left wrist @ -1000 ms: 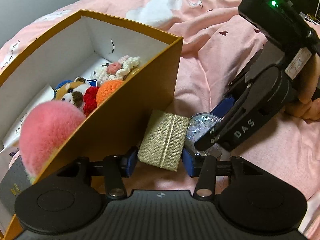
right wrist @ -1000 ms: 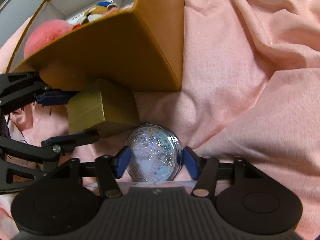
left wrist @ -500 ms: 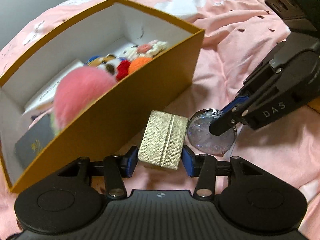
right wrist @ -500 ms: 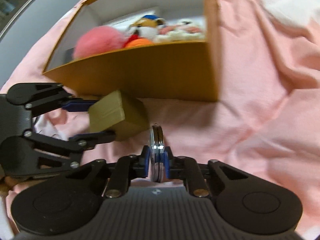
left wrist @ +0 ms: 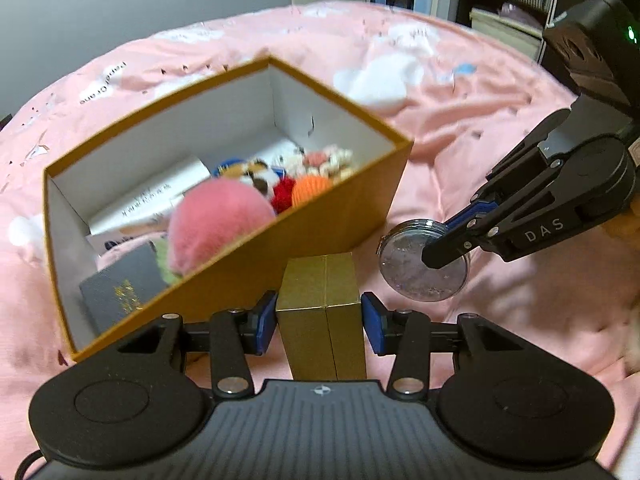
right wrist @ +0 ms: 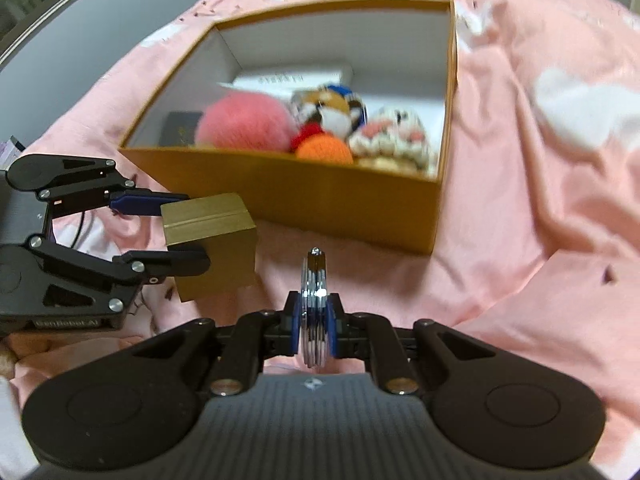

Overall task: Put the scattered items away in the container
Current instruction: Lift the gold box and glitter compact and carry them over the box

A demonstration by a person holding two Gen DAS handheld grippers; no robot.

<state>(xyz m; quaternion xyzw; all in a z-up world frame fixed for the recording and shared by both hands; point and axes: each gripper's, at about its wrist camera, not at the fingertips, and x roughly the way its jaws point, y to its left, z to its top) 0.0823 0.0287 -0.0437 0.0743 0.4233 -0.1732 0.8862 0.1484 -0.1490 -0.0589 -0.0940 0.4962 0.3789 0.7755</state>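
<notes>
The left claw [left wrist: 320, 322] is clamped on a small gold box [left wrist: 322, 312], its jaws closing tighter on the box's sides, held clear of the pink bed cover [left wrist: 460, 128]. At 3 o'clock of it, the right claw [right wrist: 316, 316] is pressed together on a round glitter compact [right wrist: 316, 304], held edge-on above the cover. The open orange container [right wrist: 304, 204] lies at 12 o'clock of both, with a pink pom-pom [right wrist: 244, 122], an orange ball [right wrist: 324, 150] and plush toys inside

Dim, warm indoor light with soft shadows, slight motion blur and strong fisheye bending at the edges
</notes>
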